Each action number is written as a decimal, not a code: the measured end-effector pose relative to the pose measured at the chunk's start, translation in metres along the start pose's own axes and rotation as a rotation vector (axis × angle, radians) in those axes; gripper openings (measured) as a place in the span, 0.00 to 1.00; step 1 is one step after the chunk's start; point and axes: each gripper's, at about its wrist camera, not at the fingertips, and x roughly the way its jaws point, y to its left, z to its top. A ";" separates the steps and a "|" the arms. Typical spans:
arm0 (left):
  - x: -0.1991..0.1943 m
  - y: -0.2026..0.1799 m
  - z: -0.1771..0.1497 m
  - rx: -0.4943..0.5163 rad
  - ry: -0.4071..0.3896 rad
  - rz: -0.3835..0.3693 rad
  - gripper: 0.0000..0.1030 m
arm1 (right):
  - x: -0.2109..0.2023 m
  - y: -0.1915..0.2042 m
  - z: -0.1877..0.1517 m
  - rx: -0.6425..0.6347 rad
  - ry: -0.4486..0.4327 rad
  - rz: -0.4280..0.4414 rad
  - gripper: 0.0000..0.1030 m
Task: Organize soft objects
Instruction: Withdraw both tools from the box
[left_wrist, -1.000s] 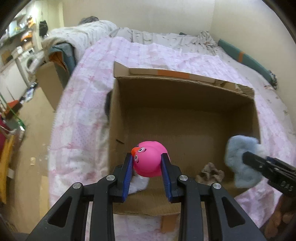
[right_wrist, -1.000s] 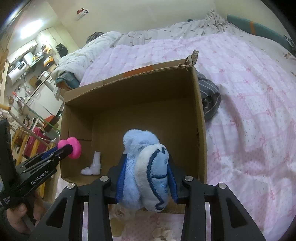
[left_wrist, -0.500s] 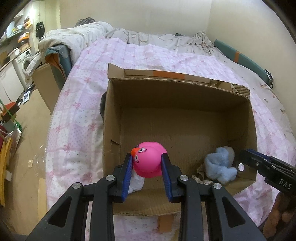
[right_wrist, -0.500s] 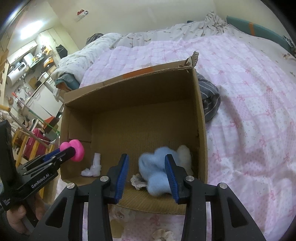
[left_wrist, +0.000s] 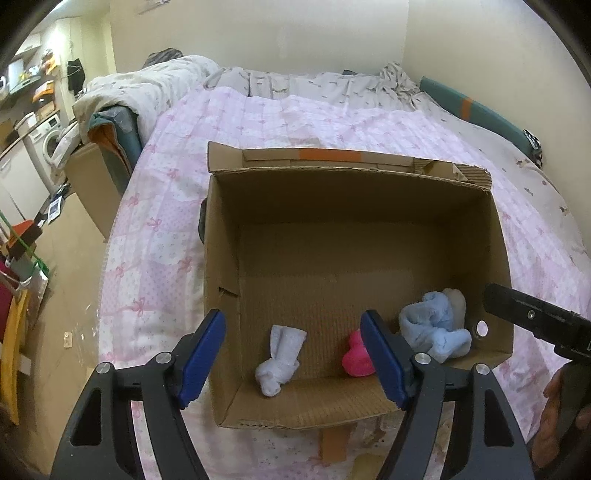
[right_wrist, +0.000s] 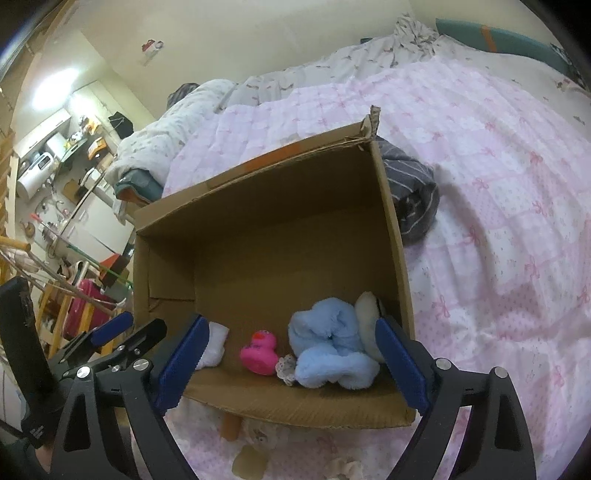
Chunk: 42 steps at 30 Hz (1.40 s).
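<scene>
An open cardboard box (left_wrist: 354, 192) (right_wrist: 266, 184) sits on the pink quilted bed. Inside, near its front wall, lie a pink rubber duck (left_wrist: 354, 356) (right_wrist: 258, 352), a blue plush toy (left_wrist: 434, 328) (right_wrist: 330, 343), a white rolled sock (left_wrist: 280, 360) (right_wrist: 214, 343) and a small frilly cloth (right_wrist: 286, 365). My left gripper (left_wrist: 295, 360) is open and empty above the box's front edge. My right gripper (right_wrist: 291, 367) is open and empty above the front edge too, with the blue plush between its jaws' lines.
A dark striped garment (right_wrist: 413, 192) lies on the bed right of the box. Small soft items (right_wrist: 251, 458) lie on the quilt in front of the box. A second cardboard box (left_wrist: 88, 184) and household clutter stand on the floor at left.
The left gripper opened and the pink duck dropped into the box. The right gripper, which released the blue plush into the box half a second ago, has opened wider.
</scene>
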 end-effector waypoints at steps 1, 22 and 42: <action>-0.001 0.001 -0.001 -0.005 0.002 -0.005 0.71 | 0.000 0.000 0.000 0.000 0.001 0.001 0.94; -0.054 0.030 -0.022 -0.050 -0.047 0.061 0.71 | -0.043 0.000 -0.023 0.002 -0.017 -0.044 0.94; -0.062 0.031 -0.065 -0.153 0.052 0.064 0.71 | -0.055 -0.032 -0.058 0.167 0.075 -0.054 0.94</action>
